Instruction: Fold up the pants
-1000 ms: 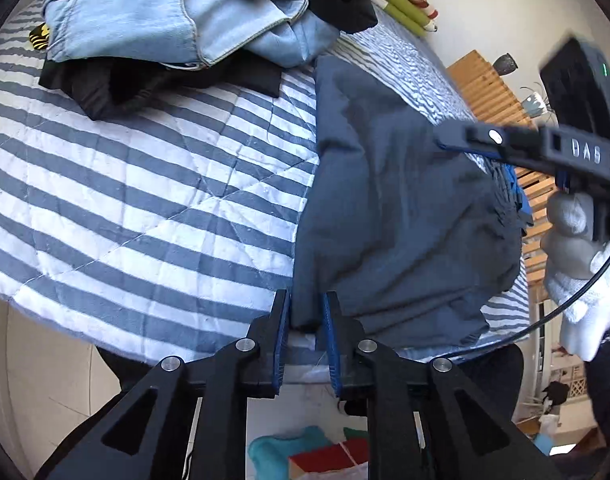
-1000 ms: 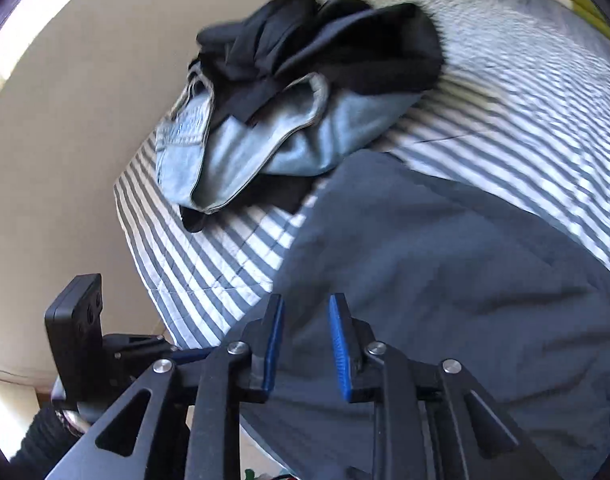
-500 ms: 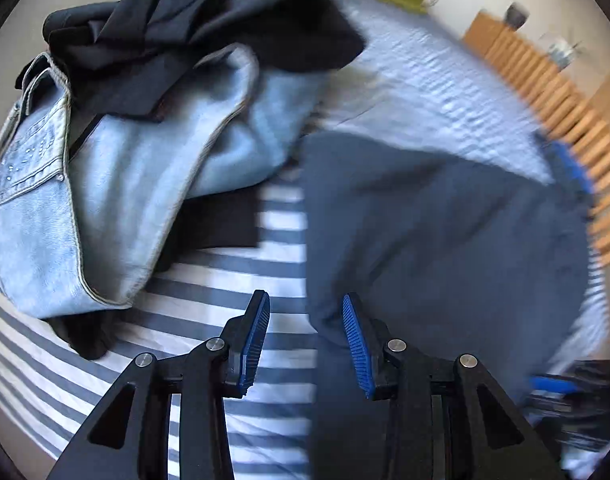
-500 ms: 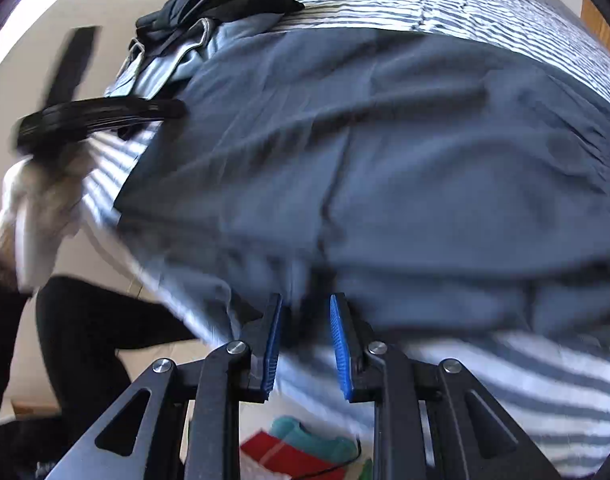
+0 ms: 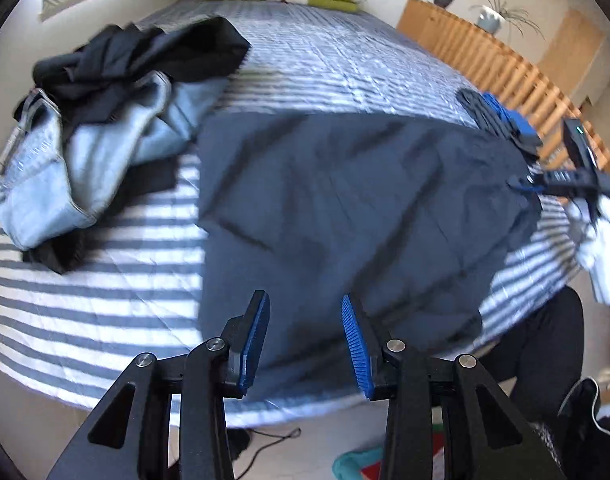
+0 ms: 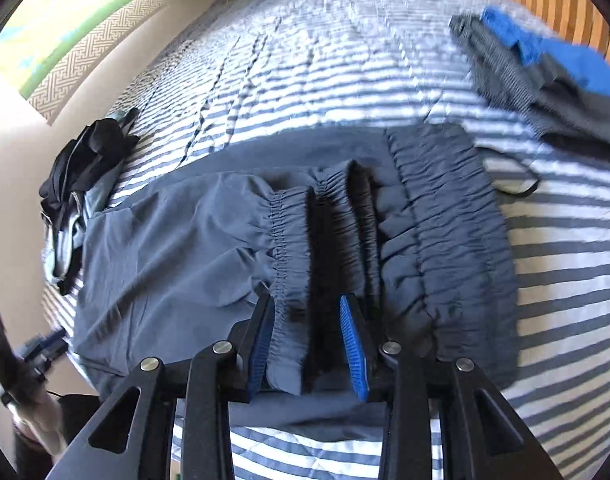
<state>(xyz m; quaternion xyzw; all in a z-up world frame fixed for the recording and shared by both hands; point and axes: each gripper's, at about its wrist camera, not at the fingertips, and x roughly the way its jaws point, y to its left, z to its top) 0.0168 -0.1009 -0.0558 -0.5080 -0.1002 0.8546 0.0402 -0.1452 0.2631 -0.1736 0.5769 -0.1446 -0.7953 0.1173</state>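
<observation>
I have the pants point(image 5: 345, 208) lying flat across the near edge of the striped bed point(image 5: 105, 304), doubled over, the long side parallel to the bed edge. That placement looks deliberate: it leaves both ends within reach of me standing at the side.

My left gripper point(image 5: 305, 340) hangs above the leg end with its jaws standing apart. No cloth is between the pads; the fabric lies below them on the cover.

My right gripper point(image 6: 307, 344) is at the waistband point(image 6: 425, 220), seen bunched in elastic gathers. Its jaws are opening. A fold of waistband sits between them, but the pads do not appear to press it, so I judge the cloth released and resting on the bed.

Both ends set down and both jaws free suggests the lengthwise fold is laid and the next fold is not yet begun.

The jeans pile point(image 5: 85, 152) lies beside the pants at the leg end, near but not overlapping. Folded clothes point(image 6: 545, 68) sit beyond the waistband, apart from it. I judge these to be the unsorted and finished stacks.
</observation>
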